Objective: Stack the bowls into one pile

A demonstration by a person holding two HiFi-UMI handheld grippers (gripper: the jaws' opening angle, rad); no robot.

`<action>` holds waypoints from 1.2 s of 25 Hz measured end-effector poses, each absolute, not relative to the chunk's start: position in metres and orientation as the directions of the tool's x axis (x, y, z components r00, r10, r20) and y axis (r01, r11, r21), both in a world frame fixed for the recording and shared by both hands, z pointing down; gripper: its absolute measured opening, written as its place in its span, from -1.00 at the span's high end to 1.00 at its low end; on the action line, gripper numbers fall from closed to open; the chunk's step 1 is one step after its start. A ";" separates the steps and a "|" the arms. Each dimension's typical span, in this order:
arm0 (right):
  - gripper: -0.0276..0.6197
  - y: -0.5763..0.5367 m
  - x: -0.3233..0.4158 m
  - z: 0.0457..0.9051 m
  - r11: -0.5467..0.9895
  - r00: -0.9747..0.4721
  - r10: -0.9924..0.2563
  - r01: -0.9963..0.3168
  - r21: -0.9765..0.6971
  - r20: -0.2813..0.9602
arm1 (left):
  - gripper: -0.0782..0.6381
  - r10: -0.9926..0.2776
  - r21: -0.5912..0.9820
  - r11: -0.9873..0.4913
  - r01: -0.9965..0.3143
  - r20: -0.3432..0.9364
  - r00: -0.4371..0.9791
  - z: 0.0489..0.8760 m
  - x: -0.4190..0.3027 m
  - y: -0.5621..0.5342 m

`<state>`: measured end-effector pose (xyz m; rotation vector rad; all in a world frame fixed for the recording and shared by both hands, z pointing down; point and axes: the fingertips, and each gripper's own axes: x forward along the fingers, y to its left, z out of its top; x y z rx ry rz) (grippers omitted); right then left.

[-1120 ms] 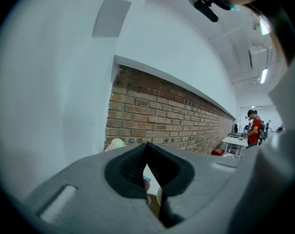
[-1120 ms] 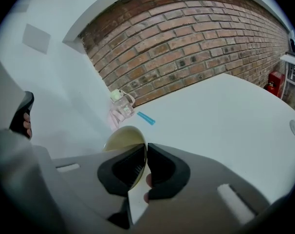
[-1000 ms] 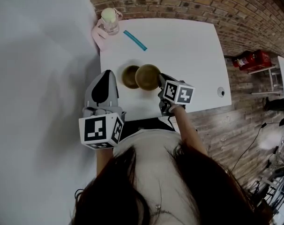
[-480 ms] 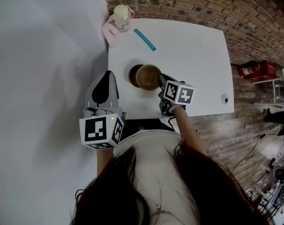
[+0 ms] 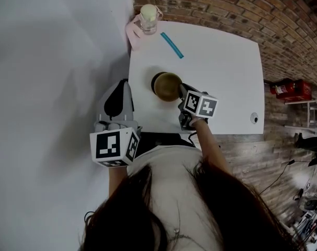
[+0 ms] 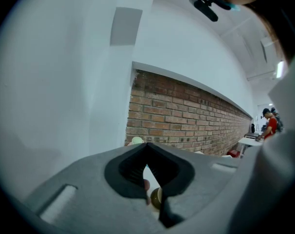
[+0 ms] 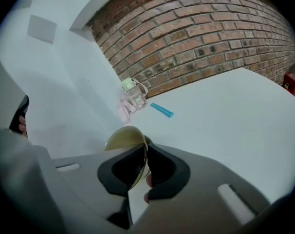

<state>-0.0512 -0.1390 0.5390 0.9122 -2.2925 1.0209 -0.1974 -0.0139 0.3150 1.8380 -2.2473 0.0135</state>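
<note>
My right gripper (image 7: 144, 152) clamps a bowl (image 5: 167, 86) by its rim, over the second bowl (image 5: 155, 79) near the table (image 5: 221, 61)'s left edge. My left gripper (image 6: 146, 146), jaws together on nothing, hangs outside that edge.

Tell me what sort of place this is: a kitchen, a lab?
Probably a lab or workshop, not a home: a bare brick wall, a plain white table where the right gripper holds a bowl, and loose cables on the plank floor.
</note>
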 end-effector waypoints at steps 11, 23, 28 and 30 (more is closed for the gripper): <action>0.82 -0.136 -0.063 0.551 0.510 -0.660 -0.366 -0.732 -0.451 0.656 | 0.78 -0.951 0.133 0.265 -0.955 0.199 -0.236 0.317 -0.211 0.003; 0.76 -0.134 -0.066 0.556 0.498 -0.652 -0.364 -0.740 -0.452 0.666 | 0.78 -0.948 0.120 0.270 -0.955 0.205 -0.242 0.314 -0.211 0.009; 0.73 -0.131 -0.065 0.558 0.500 -0.654 -0.361 -0.737 -0.454 0.665 | 0.78 -0.952 0.118 0.254 -0.960 0.206 -0.227 0.316 -0.208 0.007; 0.73 -0.130 -0.064 0.558 0.497 -0.656 -0.361 -0.737 -0.458 0.663 | 0.78 -0.953 0.117 0.246 -0.962 0.208 -0.219 0.315 -0.207 0.005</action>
